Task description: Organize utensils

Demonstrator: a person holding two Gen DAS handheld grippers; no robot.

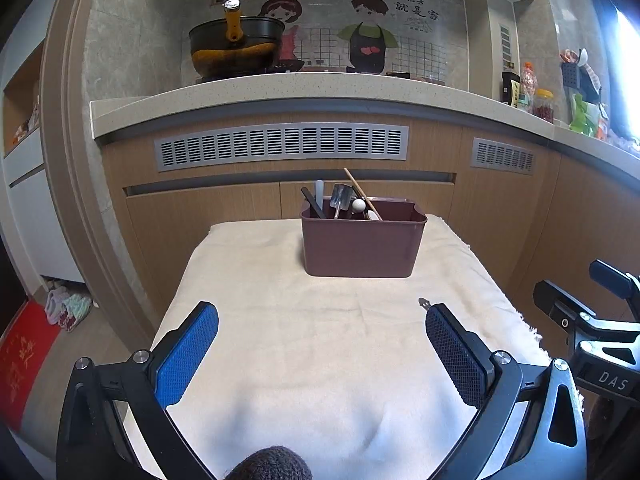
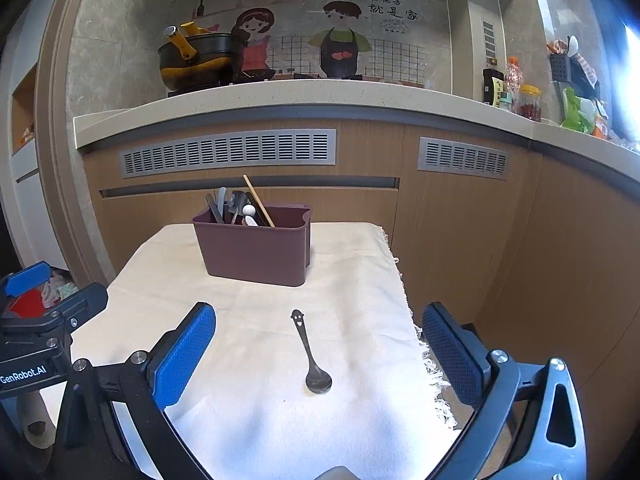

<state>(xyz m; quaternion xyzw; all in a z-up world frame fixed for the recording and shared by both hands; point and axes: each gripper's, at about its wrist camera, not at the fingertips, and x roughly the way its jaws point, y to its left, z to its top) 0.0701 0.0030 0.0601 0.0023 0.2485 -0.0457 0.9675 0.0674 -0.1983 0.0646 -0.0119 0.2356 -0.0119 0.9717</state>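
A dark metal spoon (image 2: pixel 312 354) with a smiley handle end lies on the cream cloth (image 2: pixel 260 420), bowl toward me, between my right gripper's open fingers. Only its handle tip (image 1: pixel 423 302) shows in the left wrist view. A maroon plastic bin (image 1: pixel 362 242) stands at the far end of the cloth and holds several utensils, including a wooden chopstick (image 1: pixel 362 193); it also shows in the right wrist view (image 2: pixel 256 250). My left gripper (image 1: pixel 322 354) is open and empty over bare cloth. My right gripper (image 2: pixel 318 354) is open and empty.
The cloth-covered table (image 1: pixel 248 280) stands in front of wooden kitchen cabinets (image 1: pixel 200 216) with a counter (image 1: pixel 280 88) above. A pot (image 1: pixel 236 46) sits on the stove. The right gripper's body (image 1: pixel 592 328) is at the right edge; the cloth's fringed edge (image 2: pixel 432 372) is close by.
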